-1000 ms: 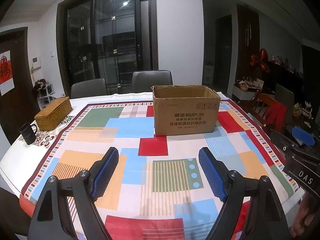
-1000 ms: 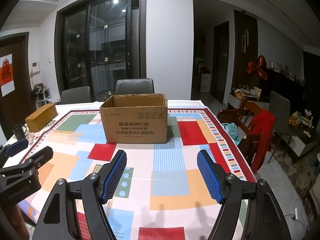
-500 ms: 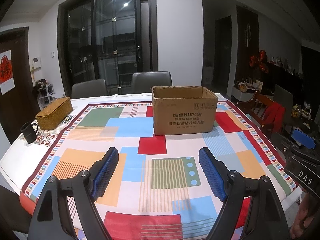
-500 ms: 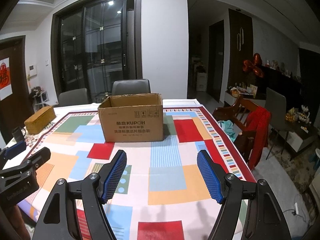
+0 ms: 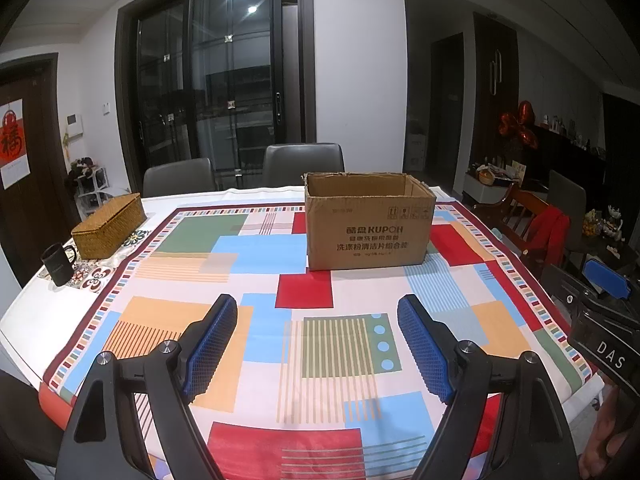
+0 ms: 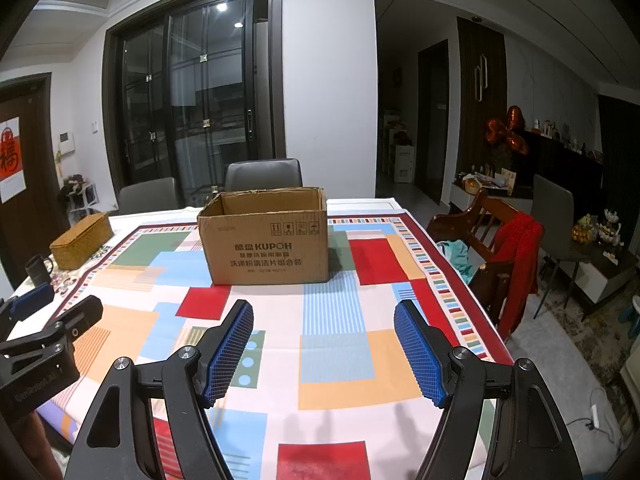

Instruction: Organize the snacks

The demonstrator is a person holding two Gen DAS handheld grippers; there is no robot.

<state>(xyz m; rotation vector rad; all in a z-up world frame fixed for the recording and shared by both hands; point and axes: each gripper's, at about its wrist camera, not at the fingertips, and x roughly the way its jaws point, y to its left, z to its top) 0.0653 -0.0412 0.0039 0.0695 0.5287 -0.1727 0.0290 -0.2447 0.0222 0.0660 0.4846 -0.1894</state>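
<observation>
Cardboard box (image 5: 368,222), open-topped with its long side facing, is seen ahead of both empty, wide-open grippers, slightly right of left gripper (image 5: 318,344) and left of right gripper (image 6: 324,350).

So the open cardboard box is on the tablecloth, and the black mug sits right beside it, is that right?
Not quite. The cardboard box is on the tablecloth, but the black mug sits far off at the table's left edge, by the wicker basket. The left wrist view shows it.
</observation>
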